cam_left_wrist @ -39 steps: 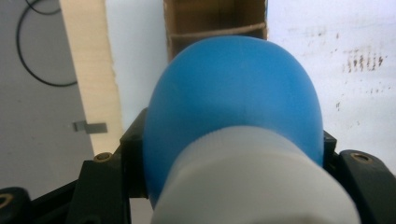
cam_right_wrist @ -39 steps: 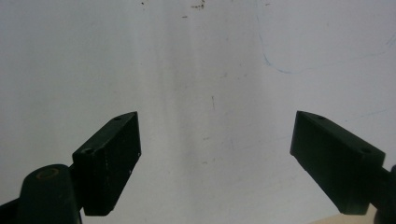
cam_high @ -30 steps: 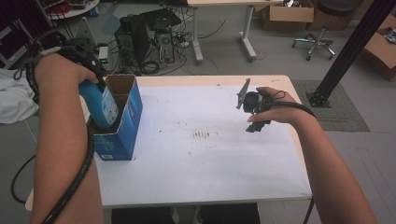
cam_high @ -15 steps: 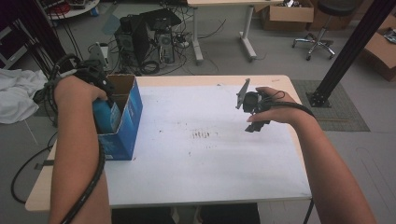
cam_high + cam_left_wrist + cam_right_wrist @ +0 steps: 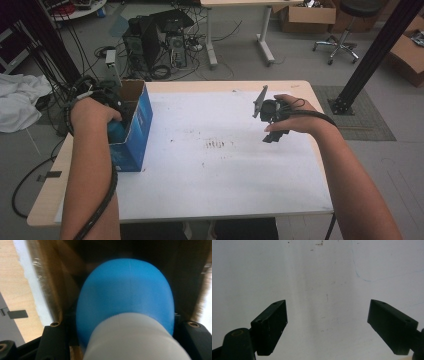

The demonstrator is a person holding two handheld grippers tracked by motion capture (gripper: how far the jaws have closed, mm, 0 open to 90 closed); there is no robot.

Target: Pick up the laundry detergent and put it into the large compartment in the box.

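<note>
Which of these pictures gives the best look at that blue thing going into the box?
The left gripper view: the blue and white object sits close up between that gripper's jaws, inside the cardboard box. The high view shows just a blue sliver under the person's left hand. The right gripper view faces bare white tabletop.

A grey floor (image 5: 240,55) runs behind the wooden table (image 5: 50,192), whose top is covered by a white sheet (image 5: 225,170). Computer towers (image 5: 160,42) sit among tangled cables (image 5: 100,52). Farther back stand a desk (image 5: 240,30), cardboard boxes (image 5: 305,15) and an office chair (image 5: 345,35). A black metal post (image 5: 375,55) slants at right; white cloth (image 5: 20,102) lies at left.
</note>
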